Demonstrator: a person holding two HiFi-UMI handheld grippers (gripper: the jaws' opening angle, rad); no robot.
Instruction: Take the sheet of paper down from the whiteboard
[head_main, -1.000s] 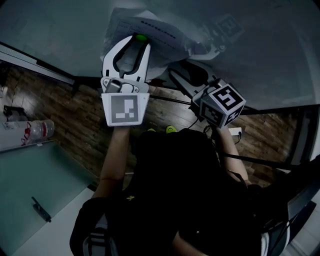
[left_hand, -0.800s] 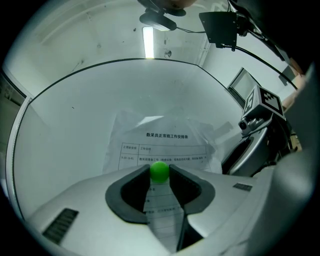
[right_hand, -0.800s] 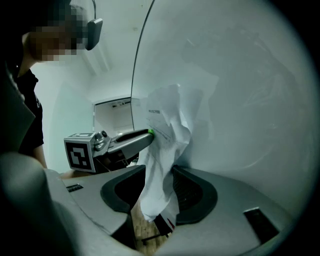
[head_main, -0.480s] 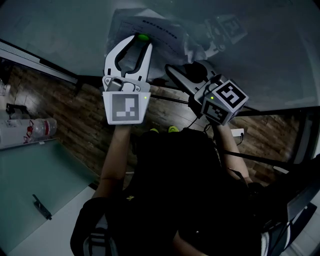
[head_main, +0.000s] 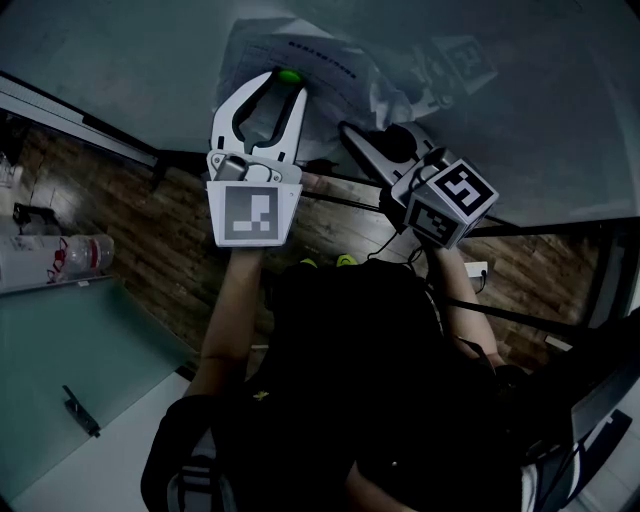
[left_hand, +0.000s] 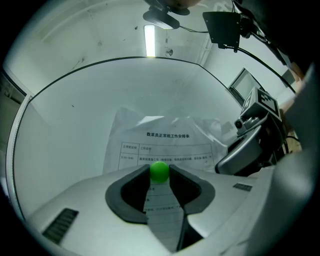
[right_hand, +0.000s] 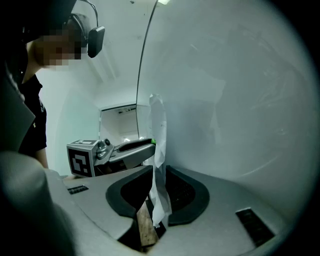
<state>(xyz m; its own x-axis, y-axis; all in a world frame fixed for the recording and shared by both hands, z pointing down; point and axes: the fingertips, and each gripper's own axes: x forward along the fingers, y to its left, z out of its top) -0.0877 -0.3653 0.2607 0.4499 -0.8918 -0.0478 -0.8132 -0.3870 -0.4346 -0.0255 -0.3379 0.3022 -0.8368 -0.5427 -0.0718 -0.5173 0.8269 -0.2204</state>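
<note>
The sheet of paper (head_main: 300, 52) with printed lines hangs on the whiteboard (head_main: 520, 90), its right edge crumpled. A small green magnet ball (head_main: 287, 75) sits on it. My left gripper (head_main: 285, 84) points at the board and is shut on the green magnet (left_hand: 159, 171), over the paper (left_hand: 165, 142). My right gripper (head_main: 348, 130) comes in from the right along the whiteboard (right_hand: 240, 100). Its jaws are closing, and the paper's lifted edge (right_hand: 159, 145) stands between them at my right gripper (right_hand: 159, 171). The pads have a narrow gap and do not clearly press the sheet.
The whiteboard's dark frame edge (head_main: 90, 130) runs below the sheet. A plastic bottle (head_main: 65, 258) lies on a pale table (head_main: 60, 340) at the left, above wooden flooring (head_main: 150, 240). The person's dark torso (head_main: 350, 400) fills the lower middle.
The right gripper has shifted slightly and its jaws have narrowed round the paper's right edge, which looks more crumpled. The left gripper has stayed on the green magnet.
</note>
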